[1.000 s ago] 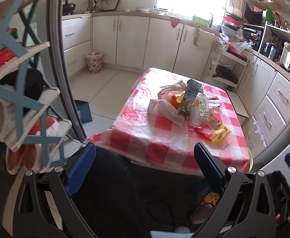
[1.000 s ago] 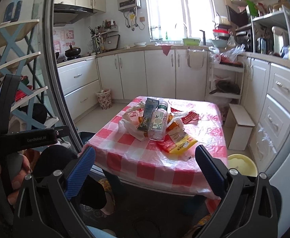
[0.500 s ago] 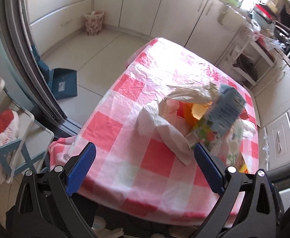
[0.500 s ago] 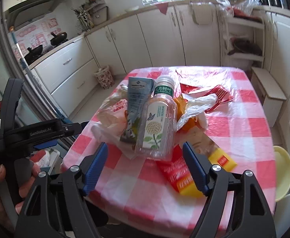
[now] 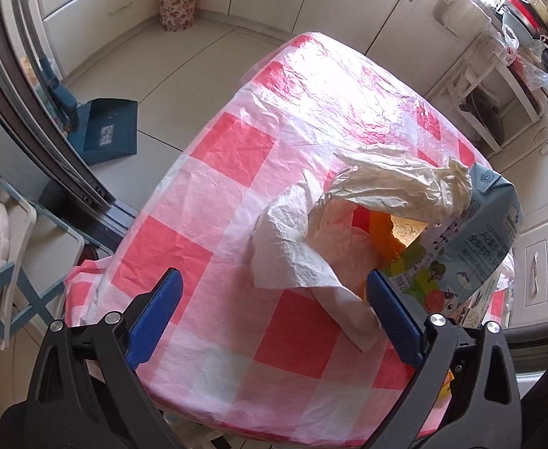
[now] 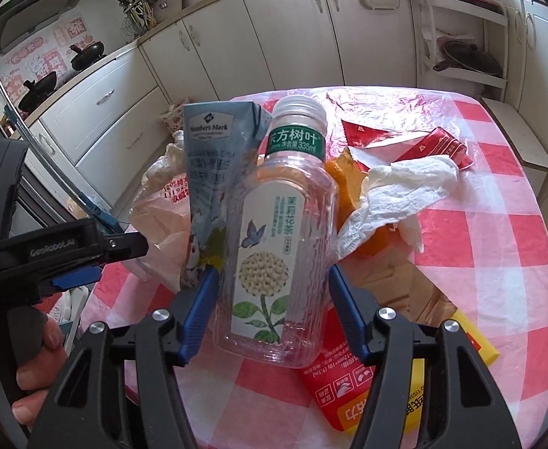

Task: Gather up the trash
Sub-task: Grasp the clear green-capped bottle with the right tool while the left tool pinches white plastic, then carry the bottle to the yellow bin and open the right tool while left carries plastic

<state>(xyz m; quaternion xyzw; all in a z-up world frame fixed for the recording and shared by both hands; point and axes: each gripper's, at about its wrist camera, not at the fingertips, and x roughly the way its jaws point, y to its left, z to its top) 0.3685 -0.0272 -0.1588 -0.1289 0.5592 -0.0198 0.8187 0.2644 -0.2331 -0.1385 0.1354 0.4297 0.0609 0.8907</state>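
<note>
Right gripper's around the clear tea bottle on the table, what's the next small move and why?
Probably finish closing on the tea bottle, then lift it. The right gripper has its closing jaws on either side of the bottle's lower body with little gap left, and the bottle stands upright against the milk carton, so a straight lift should clear it.

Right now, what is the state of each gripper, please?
Left gripper: open, holding nothing, above the checkered tablecloth.
Right gripper: jaws closing around the clear plastic bottle, which stands between them; no firm grip visible yet.

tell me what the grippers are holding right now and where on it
Nothing gripped yet. Right gripper is closing around the clear bottle, low on its body; left gripper is open, empty.
</note>
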